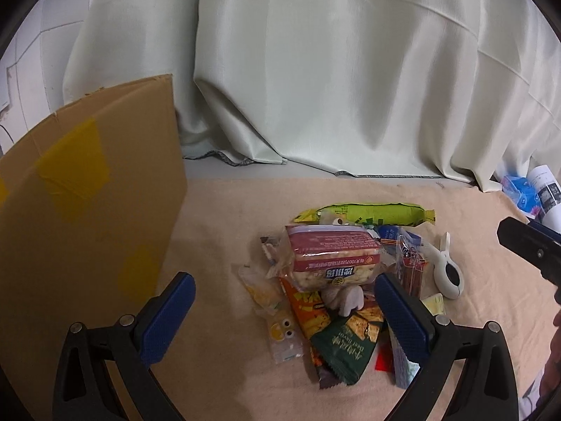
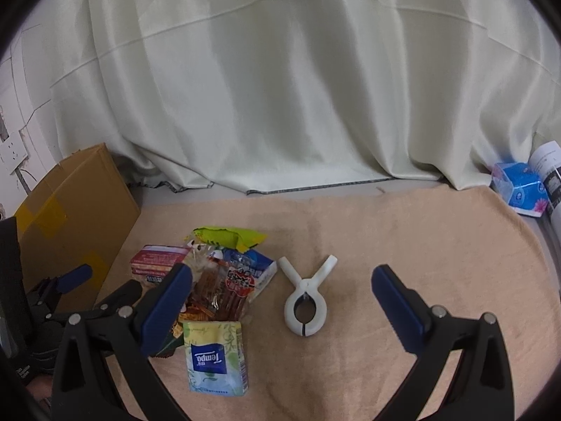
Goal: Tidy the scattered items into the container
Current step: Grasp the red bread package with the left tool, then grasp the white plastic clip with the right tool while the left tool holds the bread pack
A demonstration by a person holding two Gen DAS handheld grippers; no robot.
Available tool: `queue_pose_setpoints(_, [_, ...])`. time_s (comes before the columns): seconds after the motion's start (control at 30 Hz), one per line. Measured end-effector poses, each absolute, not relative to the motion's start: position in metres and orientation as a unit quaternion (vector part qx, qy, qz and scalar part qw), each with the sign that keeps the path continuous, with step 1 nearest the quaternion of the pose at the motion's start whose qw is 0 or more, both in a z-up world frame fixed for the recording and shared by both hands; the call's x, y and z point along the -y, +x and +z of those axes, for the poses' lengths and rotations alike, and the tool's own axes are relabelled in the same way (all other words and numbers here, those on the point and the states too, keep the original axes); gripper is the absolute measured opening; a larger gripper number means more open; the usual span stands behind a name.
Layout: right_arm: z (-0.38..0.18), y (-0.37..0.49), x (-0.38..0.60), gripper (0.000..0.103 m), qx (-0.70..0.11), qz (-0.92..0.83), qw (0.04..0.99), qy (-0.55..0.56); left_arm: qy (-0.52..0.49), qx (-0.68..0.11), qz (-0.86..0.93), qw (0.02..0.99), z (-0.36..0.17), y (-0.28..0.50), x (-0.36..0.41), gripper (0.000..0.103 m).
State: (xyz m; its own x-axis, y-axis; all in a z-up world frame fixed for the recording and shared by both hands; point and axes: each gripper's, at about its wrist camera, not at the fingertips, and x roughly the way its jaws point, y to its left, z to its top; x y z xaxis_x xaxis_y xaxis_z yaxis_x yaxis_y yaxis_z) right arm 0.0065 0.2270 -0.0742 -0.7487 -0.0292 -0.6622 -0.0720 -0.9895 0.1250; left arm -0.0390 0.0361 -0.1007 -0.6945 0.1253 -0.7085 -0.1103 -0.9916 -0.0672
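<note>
A heap of snack packets lies on a beige cloth: a pink-red packet on top, a lime-green packet behind, a dark green sachet in front. A white clip lies to the heap's right, also white clip. A tissue pack lies near the heap. My left gripper is open over the heap's near side, holding nothing. My right gripper is open with the clip between its fingers' line, not touching. The cardboard box stands at the left.
A pale curtain hangs behind the cloth. A blue tissue box and a paper roll sit at the far right. The box stands against the wall with a socket. The other gripper shows at the right edge.
</note>
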Motion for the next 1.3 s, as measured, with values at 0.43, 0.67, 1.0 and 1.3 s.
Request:
queue_pose_setpoints(0.43, [-0.088,0.0,-0.238,0.103,-0.072,0.925,0.019,-0.372,-0.401,0.002,0.915,0.05,-0.108,-0.083,-0.074,0.102])
queue_pose_setpoints(0.67, [-0.104,-0.007,-0.246,0.103,-0.069,0.917,0.029,-0.391,-0.425,-0.016,0.904,0.047,-0.13,-0.093,-0.081,0.083])
queue_pose_setpoints(1.0, [-0.134,-0.022,-0.245,0.101,-0.056,0.901,0.036,-0.428,-0.411,-0.017,0.909,0.067,-0.12,-0.083,-0.074,0.072])
queue_pose_setpoints(1.3, [-0.153,-0.032,-0.24,0.088,-0.049,0.886,0.024,-0.46,-0.404,-0.007,0.912,0.066,-0.106,-0.075,-0.058,0.072])
